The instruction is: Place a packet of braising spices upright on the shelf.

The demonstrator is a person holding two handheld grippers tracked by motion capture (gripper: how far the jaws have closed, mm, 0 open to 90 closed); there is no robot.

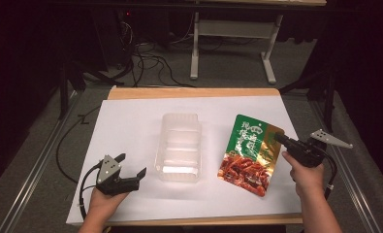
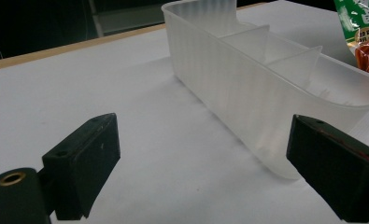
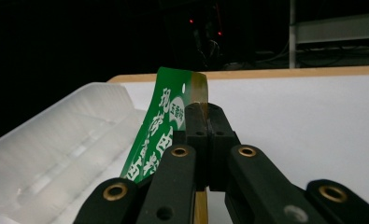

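Snack pouch, green at the top with a red food picture below, is pinched at its upper right edge by the right gripper; the right gripper view has both fingers pressed flat together on the pouch's rim. The pouch sits tilted just to the right of the clear plastic tray, its lower end apparently low against the white surface, though whether that end touches cannot be told.

Judging by this, the pick-up is made and the lift looks begun; what remains is probably to carry the pouch over the tray's right wall and let it down into one of the divided compartments, all of which look empty. The pouch is long next to those compartments, so it may have to lie across the dividers or stand on edge.

Left gripper rests low on the surface to the left of the tray, fingers spread wide with nothing between them, aimed at the tray's near corner, perhaps ready to steady it.

Nothing lies between pouch and tray. Beyond the tray, on the floor behind the surface, are dark cables and a white table frame, well clear of the work.
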